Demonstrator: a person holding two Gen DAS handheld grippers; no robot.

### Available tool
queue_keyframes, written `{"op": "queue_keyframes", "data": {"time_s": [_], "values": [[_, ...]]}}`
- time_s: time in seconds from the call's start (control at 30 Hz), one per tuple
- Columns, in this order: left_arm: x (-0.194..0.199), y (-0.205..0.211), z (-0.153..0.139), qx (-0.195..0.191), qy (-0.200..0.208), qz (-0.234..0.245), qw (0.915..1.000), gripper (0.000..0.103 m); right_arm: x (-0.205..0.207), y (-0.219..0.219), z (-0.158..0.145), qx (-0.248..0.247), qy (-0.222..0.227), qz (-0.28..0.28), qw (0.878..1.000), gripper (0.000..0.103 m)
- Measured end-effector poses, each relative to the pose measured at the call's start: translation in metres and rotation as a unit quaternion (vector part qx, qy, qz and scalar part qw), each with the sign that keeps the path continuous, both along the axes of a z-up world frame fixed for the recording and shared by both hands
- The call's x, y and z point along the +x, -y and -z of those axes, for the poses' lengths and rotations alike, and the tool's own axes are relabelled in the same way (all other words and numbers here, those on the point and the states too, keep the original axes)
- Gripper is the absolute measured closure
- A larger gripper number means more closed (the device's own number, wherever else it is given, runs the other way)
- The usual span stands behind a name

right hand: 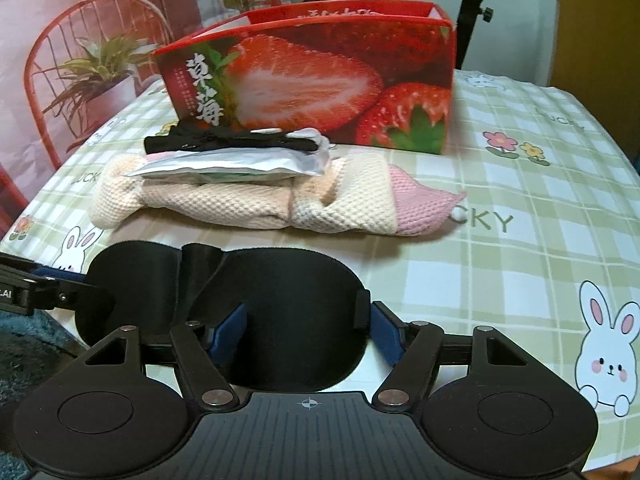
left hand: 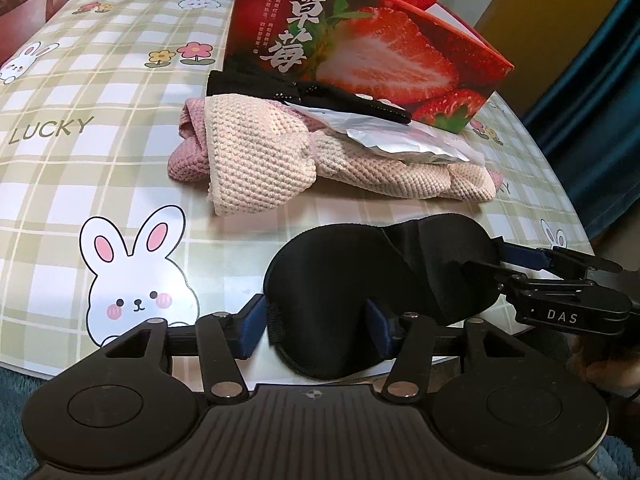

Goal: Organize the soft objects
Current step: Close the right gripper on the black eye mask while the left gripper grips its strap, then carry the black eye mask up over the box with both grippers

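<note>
- My left gripper [left hand: 316, 326] has its blue pads part open around one cup of the black eye mask [left hand: 380, 292]; whether they pinch it, I cannot tell.
- My right gripper [right hand: 306, 330] is likewise part open around the other cup; grip unclear.
- Mask sits at the near table edge on the bunny tablecloth [left hand: 100, 160].
- Knitted cream-pink cloth [right hand: 256, 200] lies behind it, silver pouch [right hand: 236, 166] on top, black strap [right hand: 224, 142] just beyond.
- Strawberry box [right hand: 320, 92] stands upright behind.

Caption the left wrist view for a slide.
Both grippers pinch a black padded eye mask before a knitted cream-pink cloth and red strawberry box.
</note>
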State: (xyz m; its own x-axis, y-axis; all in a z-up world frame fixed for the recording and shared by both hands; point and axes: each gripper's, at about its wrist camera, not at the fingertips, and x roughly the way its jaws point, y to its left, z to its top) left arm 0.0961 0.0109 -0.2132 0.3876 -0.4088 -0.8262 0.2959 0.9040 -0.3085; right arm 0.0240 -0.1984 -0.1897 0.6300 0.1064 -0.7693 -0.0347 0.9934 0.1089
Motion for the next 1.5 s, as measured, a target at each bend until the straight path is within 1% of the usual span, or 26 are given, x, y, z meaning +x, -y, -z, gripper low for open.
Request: {"op": "queue_keyframes", "data": {"time_s": [0.1,0.2,0.27,0.33,0.47,0.53,0.6,0.7,0.87,1.0,1.17,1.27,1.5], "values": [[0.0,0.001,0.0,0.003,0.004,0.001,1.0,0.049,0.001,-0.002,-0.001,0.006,0.0,-0.003,1.0,0.043],[0.001,-0.001,0.0,0.002,0.007,-0.005,1.0,0.055,0.001,-0.003,-0.002,0.011,0.002,-0.007,1.0,0.048],[0.002,-0.003,0.001,0.001,0.008,-0.012,0.9999,0.063,0.0,-0.004,-0.004,0.016,0.007,-0.009,1.0,0.05],[0.002,-0.007,0.0,-0.003,0.01,-0.021,0.9997,0.068,-0.001,-0.005,-0.008,0.018,0.014,-0.014,1.0,0.053],[0.001,-0.011,-0.004,-0.012,0.026,-0.026,0.9992,0.076,-0.003,-0.007,-0.016,0.027,0.024,-0.028,0.999,0.062],[0.0,-0.013,-0.007,-0.02,0.034,-0.027,0.9989,0.079,-0.003,-0.01,-0.02,0.031,0.029,-0.039,0.998,0.073],[-0.001,-0.014,-0.011,-0.028,0.043,-0.025,0.9984,0.082,-0.004,-0.013,-0.024,0.034,0.034,-0.051,0.998,0.077],[-0.005,-0.015,-0.02,-0.03,0.064,-0.021,0.9973,0.084,-0.006,-0.018,-0.035,0.034,0.049,-0.066,0.996,0.079],[-0.01,-0.019,-0.04,-0.041,0.1,-0.023,0.9939,0.085,-0.008,-0.015,-0.056,0.044,0.076,-0.067,0.994,0.079],[-0.017,-0.024,-0.062,-0.05,0.141,-0.021,0.9885,0.085,-0.009,-0.011,-0.076,0.056,0.102,-0.07,0.991,0.079],[-0.024,-0.023,-0.088,-0.048,0.188,-0.014,0.9808,0.085,-0.007,-0.011,-0.099,0.063,0.132,-0.073,0.986,0.079],[-0.021,-0.022,-0.102,-0.05,0.209,-0.016,0.9765,0.085,-0.003,-0.01,-0.112,0.072,0.151,-0.073,0.983,0.08],[-0.004,-0.018,-0.125,-0.048,0.245,-0.018,0.9683,0.085,0.013,-0.008,-0.134,0.073,0.183,-0.072,0.978,0.08]]}}
